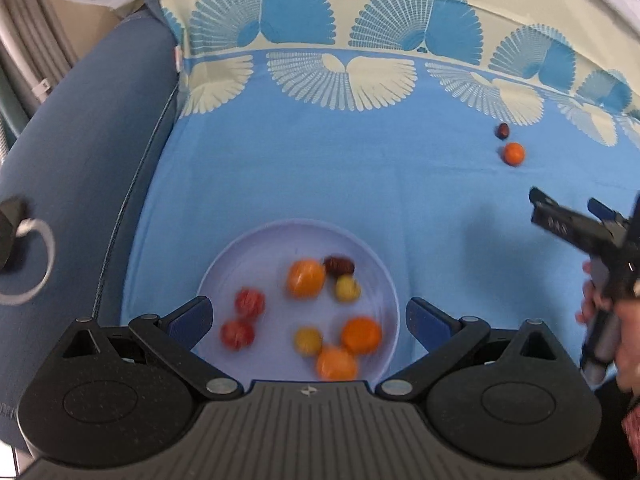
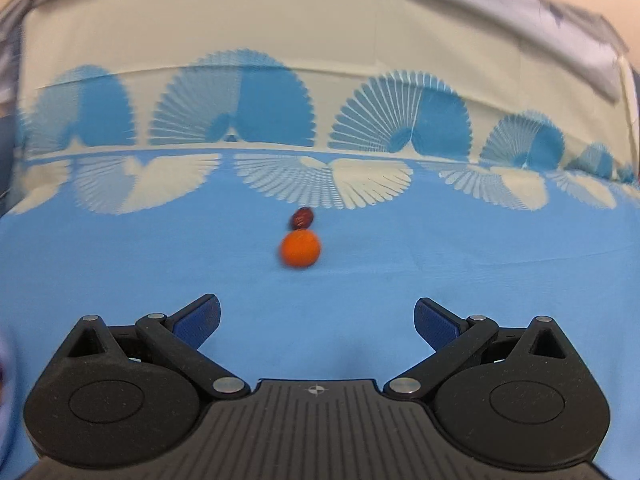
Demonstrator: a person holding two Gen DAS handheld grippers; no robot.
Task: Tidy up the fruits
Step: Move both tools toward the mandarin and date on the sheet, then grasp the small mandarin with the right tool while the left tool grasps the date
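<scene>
A blue cloth (image 1: 320, 168) with pale fan patterns along its far edge covers the surface, with a dark blue cushion (image 1: 80, 184) at its left side.

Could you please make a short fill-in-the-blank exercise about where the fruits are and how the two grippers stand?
1. The round pale lilac plate holds ____ fruits in all.
2. On the blue cloth, outside the plate, lie a small orange fruit and a dark ____ fruit just behind it.
3. The right gripper faces these two fruits with its jaws ____ and nothing between them.
4. The left gripper hangs over the ____.

Missing words: eight; red; open; plate
</scene>
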